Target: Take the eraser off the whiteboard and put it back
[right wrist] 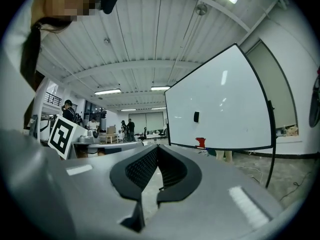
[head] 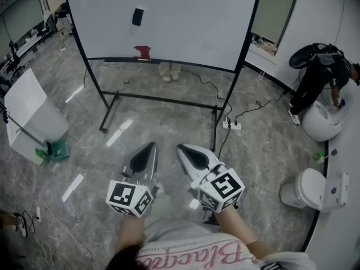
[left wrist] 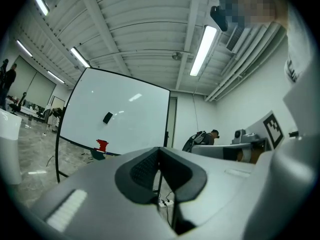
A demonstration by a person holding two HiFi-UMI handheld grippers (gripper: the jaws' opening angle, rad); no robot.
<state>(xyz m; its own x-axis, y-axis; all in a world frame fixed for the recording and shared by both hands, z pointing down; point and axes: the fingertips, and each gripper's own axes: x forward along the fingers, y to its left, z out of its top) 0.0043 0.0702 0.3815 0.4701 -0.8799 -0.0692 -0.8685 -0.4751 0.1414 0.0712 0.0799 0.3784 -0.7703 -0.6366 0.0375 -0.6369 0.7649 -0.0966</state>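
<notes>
— How are the jaws of the left gripper [left wrist: 160, 153] set?
— They are seen pressed together at the tips, and nothing is caught between them. The same is seen at the right gripper [right wrist: 156, 151]: its pads meet at the tip and nothing is held.
— And where is the eraser [head: 138, 16] found?
— It is stuck upright on the whiteboard [head: 191, 27], in the upper left part of the white face. From both grippers it lies well ahead and higher than the jaw tips, with bare floor [head: 169, 122] and the board's black stand [head: 163, 99] in between. Along the left gripper's jaws it is seen to the left of the tips. Along the right gripper's jaws it is seen to the right of them.
— Is it touched by either?
— No, it is well apart from both. The two grippers are held side by side, near each other, and are pointed at the board.
— What else is noted by the board?
— A small red object [head: 143, 52] is seen at the board's lower edge, below the eraser and likewise far ahead of the tips.
</notes>
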